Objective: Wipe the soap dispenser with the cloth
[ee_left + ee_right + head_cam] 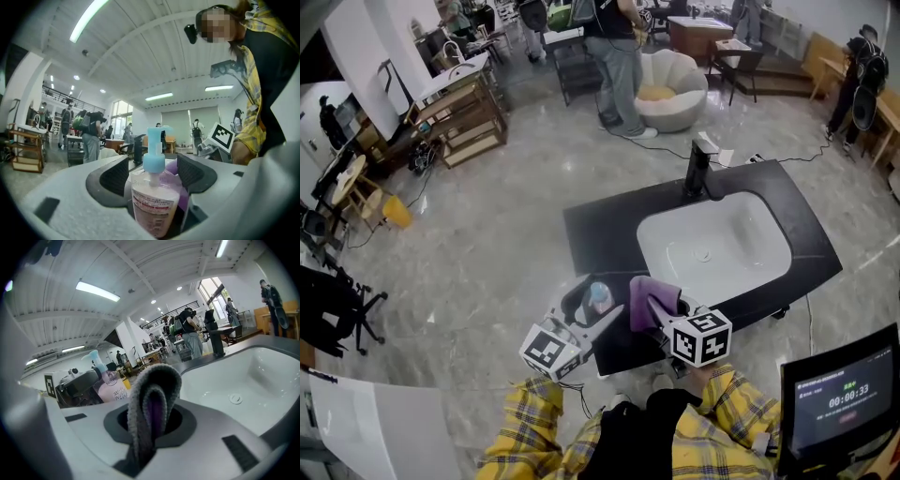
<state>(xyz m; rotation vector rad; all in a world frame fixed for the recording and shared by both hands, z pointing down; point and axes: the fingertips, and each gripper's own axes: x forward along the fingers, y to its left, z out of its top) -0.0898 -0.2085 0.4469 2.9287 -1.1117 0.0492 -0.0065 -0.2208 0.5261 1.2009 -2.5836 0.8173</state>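
Left claw (152, 171) clamped on dispenser (153, 199); right claw (153, 423) clamped on folded cloth (140, 394), close beside; risk: firm wiping could twist dispenser loose or press its pump (153, 157).

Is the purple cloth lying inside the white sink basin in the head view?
No, the cloth is folded up between the jaws of the right tool, over the dark counter in front of the sink.

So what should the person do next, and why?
Probably sweep the cloth sideways onto the soap bottle and start rubbing. The left gripper is clamped on the soap bottle, and the right gripper has the cloth pinched close beside it.
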